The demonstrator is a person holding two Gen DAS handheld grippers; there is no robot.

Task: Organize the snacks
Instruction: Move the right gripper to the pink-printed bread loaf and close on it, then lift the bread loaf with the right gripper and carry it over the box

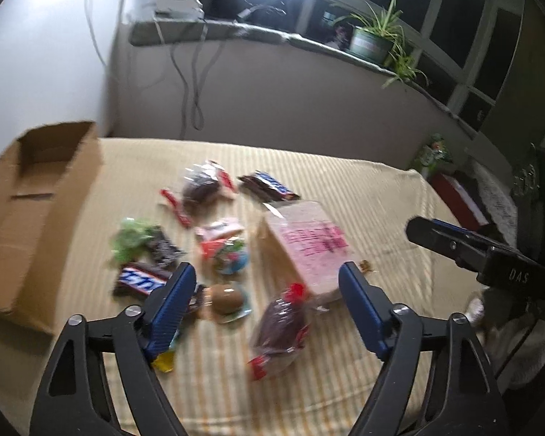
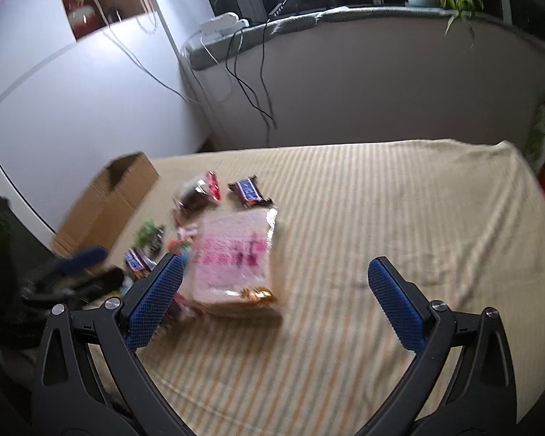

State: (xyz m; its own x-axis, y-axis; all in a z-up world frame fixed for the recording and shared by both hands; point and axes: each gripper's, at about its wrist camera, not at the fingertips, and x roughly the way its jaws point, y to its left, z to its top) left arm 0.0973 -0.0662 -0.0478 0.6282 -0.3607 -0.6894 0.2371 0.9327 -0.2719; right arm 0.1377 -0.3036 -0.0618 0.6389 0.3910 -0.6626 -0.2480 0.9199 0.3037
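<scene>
Left claw (image 1: pixel 267 276) wide, empty, above scattered snacks (image 1: pixel 221 239); right claw (image 2: pixel 276 272) wide, empty, beside bread bag (image 2: pixel 232 258); box (image 1: pixel 29 210) at left on tabletop (image 2: pixel 381 218).

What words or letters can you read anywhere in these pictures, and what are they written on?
"DAS": white letters on the black body of the right gripper.
Bread bag: pink print, too blurred to read.
Blue-and-brown chocolate bar near the left gripper: white lettering, too blurred to read.
Second blue-and-brown bar farther back: blurred too.
Other wrappers: nothing readable.
Cardboard box: no print visible.
</scene>
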